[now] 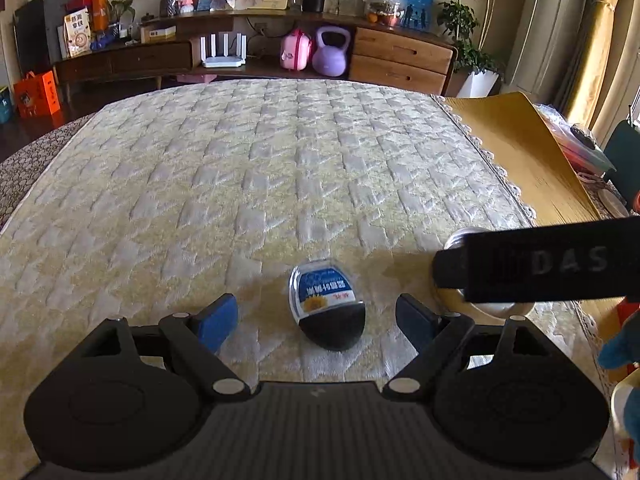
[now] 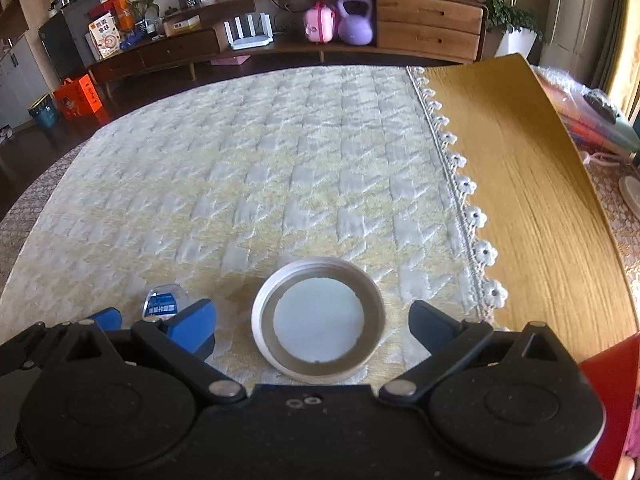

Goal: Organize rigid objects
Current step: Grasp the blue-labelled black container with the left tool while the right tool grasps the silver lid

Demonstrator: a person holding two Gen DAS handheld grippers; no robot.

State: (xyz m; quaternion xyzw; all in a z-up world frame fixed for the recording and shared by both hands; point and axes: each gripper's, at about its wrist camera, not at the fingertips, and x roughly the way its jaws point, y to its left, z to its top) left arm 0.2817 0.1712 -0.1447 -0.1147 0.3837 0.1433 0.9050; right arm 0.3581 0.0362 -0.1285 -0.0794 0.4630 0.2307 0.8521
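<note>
On quilted table cover (image 1: 280, 168): left gripper (image 1: 316, 320) spread wide astride labelled clear box (image 1: 326, 304); right gripper (image 2: 312, 320) spread wide astride upturned lid (image 2: 318, 320), right of box. Approach step; next, descend, pinch both.

Quilted cloth (image 2: 240, 168), purple kettlebell (image 2: 355, 20), pink case (image 2: 319, 24), router (image 2: 250, 32)

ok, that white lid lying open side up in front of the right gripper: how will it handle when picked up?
The lid looks like stiff, thin plastic, so probably light and rigid. Lying flat with its rim up, it is unlikely to roll. Its smooth, shallow wall may slip between the pads, and a push would likely slide it across the quilted cloth.
</note>
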